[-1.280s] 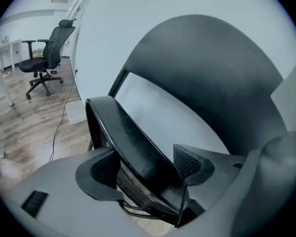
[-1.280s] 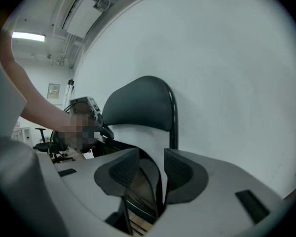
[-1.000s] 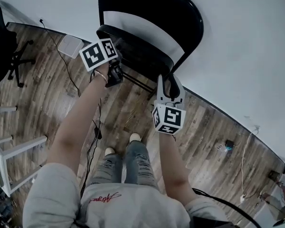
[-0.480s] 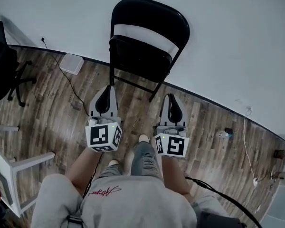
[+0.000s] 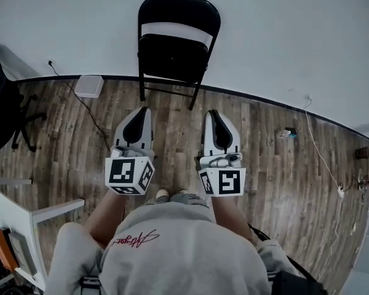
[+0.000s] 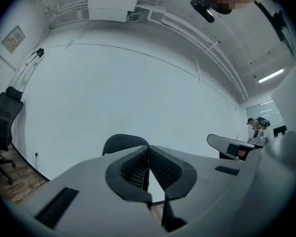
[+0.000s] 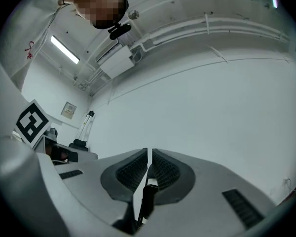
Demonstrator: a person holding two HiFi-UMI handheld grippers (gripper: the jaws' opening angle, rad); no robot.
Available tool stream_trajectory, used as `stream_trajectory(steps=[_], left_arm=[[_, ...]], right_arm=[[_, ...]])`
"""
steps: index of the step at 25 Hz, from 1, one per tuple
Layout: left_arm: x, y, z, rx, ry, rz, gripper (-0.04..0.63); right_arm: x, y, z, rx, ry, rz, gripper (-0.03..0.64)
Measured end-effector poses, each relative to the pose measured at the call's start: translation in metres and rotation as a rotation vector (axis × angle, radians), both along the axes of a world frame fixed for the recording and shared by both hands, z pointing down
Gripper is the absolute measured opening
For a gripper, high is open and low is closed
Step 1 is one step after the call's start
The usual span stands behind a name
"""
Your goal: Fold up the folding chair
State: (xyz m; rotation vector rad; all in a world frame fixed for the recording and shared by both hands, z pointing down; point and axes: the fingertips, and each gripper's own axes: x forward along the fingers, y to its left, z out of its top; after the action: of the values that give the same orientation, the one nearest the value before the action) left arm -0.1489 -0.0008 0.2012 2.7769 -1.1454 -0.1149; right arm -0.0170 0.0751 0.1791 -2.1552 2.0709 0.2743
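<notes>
Although both claws hang in the lower middle of the head view, well apart from it, the black metal folding chair (image 5: 175,48) stands at the upper centre of the frame against the pale grey wall (image 5: 283,35). Its feet rest on the dark wood-plank floor (image 5: 264,177) just in front of the skirting. Its padded seat seems to lie flat up against the frame beneath the curved backrest, so I judge the fold itself done and the chair parked against the wall. If so, little or nothing is left beyond leaving it there. From this steep angle I cannot be sure that the seat is fully flush with the frame.

The left gripper (image 5: 141,110) has its ribbed pads pressed together with nothing between them. In its own view only the top of the chair's backrest shows beyond the closed tips. The right gripper (image 5: 213,112) has just been closing. Its pads stand all but together, a thin slit of light between them, and no object sits in that slit.

Of writing there is little. A red script word runs across the person's grey sweatshirt (image 5: 172,257), too slanted and small to read. The white cubes behind each claw carry only black-and-white square markers, and the chair shows no label.
</notes>
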Motion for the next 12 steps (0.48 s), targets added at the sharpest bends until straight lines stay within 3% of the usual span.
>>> stream_trajectory(steps=[12], left_arm=[[-0.002,0.043,0.002,-0.006,-0.010,0.021,0.020]], right_arm=[[0.006,0.041,0.010,-0.073,-0.041,0.002,0.025]])
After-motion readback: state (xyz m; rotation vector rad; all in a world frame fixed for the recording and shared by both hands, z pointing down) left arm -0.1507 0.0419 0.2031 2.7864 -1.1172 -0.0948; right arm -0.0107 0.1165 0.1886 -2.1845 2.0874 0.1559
